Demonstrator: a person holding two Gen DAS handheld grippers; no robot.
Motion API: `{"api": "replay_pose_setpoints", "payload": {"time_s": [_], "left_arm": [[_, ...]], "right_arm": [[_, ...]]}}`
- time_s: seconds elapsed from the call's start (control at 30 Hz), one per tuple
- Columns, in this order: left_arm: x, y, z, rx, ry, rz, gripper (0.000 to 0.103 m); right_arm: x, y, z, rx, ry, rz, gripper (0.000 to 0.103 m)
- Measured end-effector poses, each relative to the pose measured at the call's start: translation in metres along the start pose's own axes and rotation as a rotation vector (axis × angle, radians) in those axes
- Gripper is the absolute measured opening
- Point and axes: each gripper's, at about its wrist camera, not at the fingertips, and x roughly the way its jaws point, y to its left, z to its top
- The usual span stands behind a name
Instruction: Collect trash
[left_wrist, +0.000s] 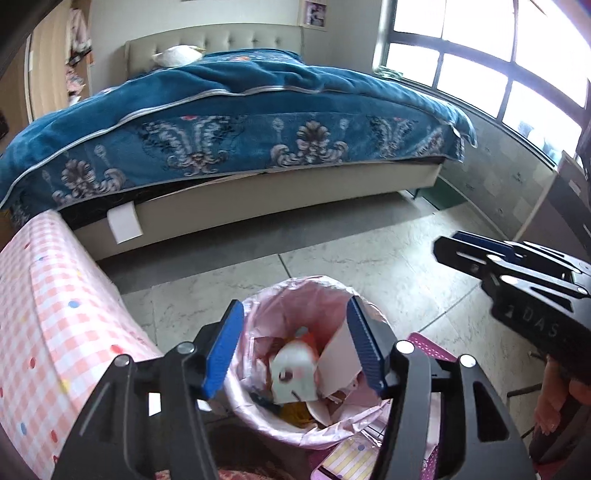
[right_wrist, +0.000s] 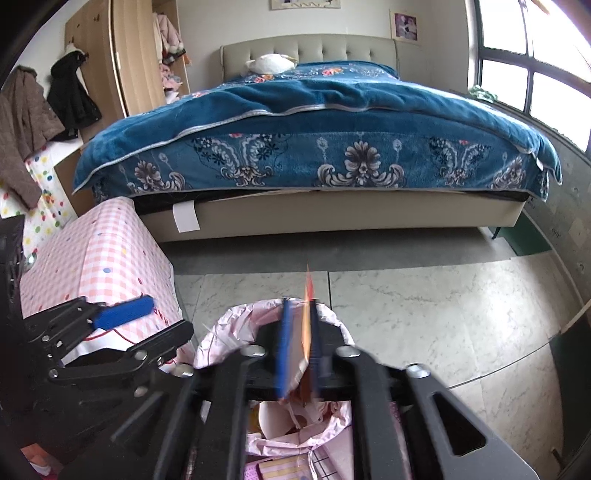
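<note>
Right wrist view: our right gripper pinches an orange wrapper above the pink-lined trash bin; left gripper gapes, empty, over it.

**Clearance around trash bin**

Bin mouth open from above, partly filled with wrappers. Left gripper straddles the rim, fingers spread. Pink gingham-covered box blocks the bin's left side. Marble floor toward the bed lies free. Right gripper above the bin, pinching a flat orange wrapper.
</note>
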Motion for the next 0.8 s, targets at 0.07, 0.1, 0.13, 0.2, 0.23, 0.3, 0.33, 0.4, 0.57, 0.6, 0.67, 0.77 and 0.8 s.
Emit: {"api": "replay_pose_setpoints", "payload": {"time_s": [0.07, 0.1, 0.13, 0.2, 0.23, 0.3, 0.33, 0.4, 0.57, 0.6, 0.67, 0.77, 0.8], "left_arm": [[-0.009, 0.012, -0.002, -0.032, -0.015, 0.028, 0.062], [-0.016, 0.019, -0.005, -0.049, -0.026, 0.051, 0.064], [-0.020, 0.024, -0.006, -0.058, -0.030, 0.062, 0.065], [-0.032, 0.036, -0.011, -0.082, -0.035, 0.096, 0.066], [-0.037, 0.041, -0.014, -0.091, -0.037, 0.107, 0.066], [-0.049, 0.051, -0.018, -0.110, -0.039, 0.144, 0.067], [-0.054, 0.055, -0.019, -0.117, -0.037, 0.156, 0.067], [-0.069, 0.065, -0.022, -0.140, -0.043, 0.179, 0.070], [-0.114, 0.087, -0.032, -0.196, -0.079, 0.253, 0.089], [-0.123, 0.092, -0.034, -0.212, -0.088, 0.268, 0.095], [-0.144, 0.101, -0.039, -0.239, -0.112, 0.298, 0.096], [-0.172, 0.115, -0.047, -0.280, -0.125, 0.363, 0.096], [-0.184, 0.121, -0.051, -0.296, -0.127, 0.394, 0.096]], "right_arm": [[-0.001, 0.000, 0.000, 0.014, -0.002, 0.015, 0.028], [-0.002, 0.000, 0.000, 0.024, -0.003, 0.029, 0.030], [-0.003, 0.001, 0.001, 0.028, -0.001, 0.042, 0.033], [-0.003, 0.007, 0.002, 0.028, 0.006, 0.065, 0.036], [-0.004, 0.012, 0.003, 0.023, 0.009, 0.079, 0.039], [-0.008, 0.017, 0.005, 0.015, 0.009, 0.091, 0.045], [-0.010, 0.022, 0.006, 0.005, 0.009, 0.099, 0.049], [-0.015, 0.036, 0.008, -0.021, 0.009, 0.110, 0.060], [-0.028, 0.078, 0.013, -0.099, -0.008, 0.167, 0.086], [-0.032, 0.090, 0.014, -0.119, -0.009, 0.188, 0.087], [-0.035, 0.106, 0.016, -0.145, -0.010, 0.213, 0.088], [-0.043, 0.136, 0.021, -0.196, -0.009, 0.270, 0.089], [-0.046, 0.149, 0.023, -0.218, -0.007, 0.298, 0.090]]}}
